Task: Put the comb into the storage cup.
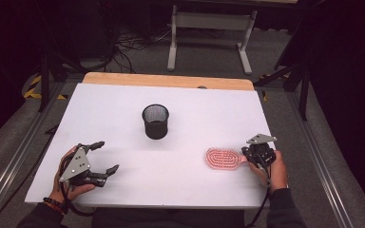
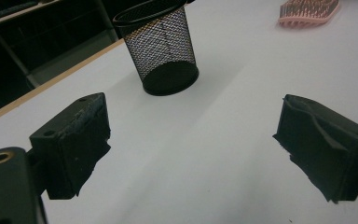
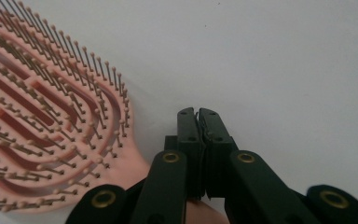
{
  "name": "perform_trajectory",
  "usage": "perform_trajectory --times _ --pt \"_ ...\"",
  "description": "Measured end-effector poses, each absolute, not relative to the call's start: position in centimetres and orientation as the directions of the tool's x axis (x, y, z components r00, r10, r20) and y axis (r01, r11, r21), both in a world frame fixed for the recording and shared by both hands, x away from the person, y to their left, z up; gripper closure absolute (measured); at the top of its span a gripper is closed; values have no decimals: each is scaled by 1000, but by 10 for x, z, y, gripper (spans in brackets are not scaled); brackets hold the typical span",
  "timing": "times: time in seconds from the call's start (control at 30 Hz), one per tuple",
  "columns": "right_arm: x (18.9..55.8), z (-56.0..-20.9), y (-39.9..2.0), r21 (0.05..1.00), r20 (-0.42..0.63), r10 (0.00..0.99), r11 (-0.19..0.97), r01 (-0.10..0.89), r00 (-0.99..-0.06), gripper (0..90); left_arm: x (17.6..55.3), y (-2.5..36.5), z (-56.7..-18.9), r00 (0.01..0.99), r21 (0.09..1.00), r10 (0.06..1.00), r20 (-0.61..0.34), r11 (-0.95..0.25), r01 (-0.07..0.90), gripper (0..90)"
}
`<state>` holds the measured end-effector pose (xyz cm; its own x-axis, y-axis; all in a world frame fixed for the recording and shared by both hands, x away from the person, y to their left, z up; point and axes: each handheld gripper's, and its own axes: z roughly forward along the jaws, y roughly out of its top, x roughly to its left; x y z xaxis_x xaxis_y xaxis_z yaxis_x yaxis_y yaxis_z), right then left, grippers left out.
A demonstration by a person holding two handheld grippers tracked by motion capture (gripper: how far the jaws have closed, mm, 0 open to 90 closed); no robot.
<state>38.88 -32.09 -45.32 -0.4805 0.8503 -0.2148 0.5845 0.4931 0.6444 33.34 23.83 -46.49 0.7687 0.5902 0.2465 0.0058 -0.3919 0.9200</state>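
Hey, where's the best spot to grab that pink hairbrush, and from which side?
Probably the handle of the hairbrush, from the right: it points toward the right gripper, and the bristles face up, so the head is awkward to pinch.

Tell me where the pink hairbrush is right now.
In the high view the pink hairbrush lies on the white table's right side, beside the right tongs, right of the mesh cup.

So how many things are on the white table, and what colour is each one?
Pink: 1, the hairbrush
Black: 1, the mesh cup
Total: 2 things on the white table
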Motion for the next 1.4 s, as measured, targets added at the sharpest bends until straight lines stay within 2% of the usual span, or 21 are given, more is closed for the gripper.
perform_trajectory --times 0.63,1.4 --pt "366 -453 -318 640 -206 826 519 566 -525 886 334 237 -465 774 918 583 247 -397 6 104" --pt "356 -452 -315 626 -205 807 543 560 -554 887 334 236 -466 783 913 571 246 -407 9 104"
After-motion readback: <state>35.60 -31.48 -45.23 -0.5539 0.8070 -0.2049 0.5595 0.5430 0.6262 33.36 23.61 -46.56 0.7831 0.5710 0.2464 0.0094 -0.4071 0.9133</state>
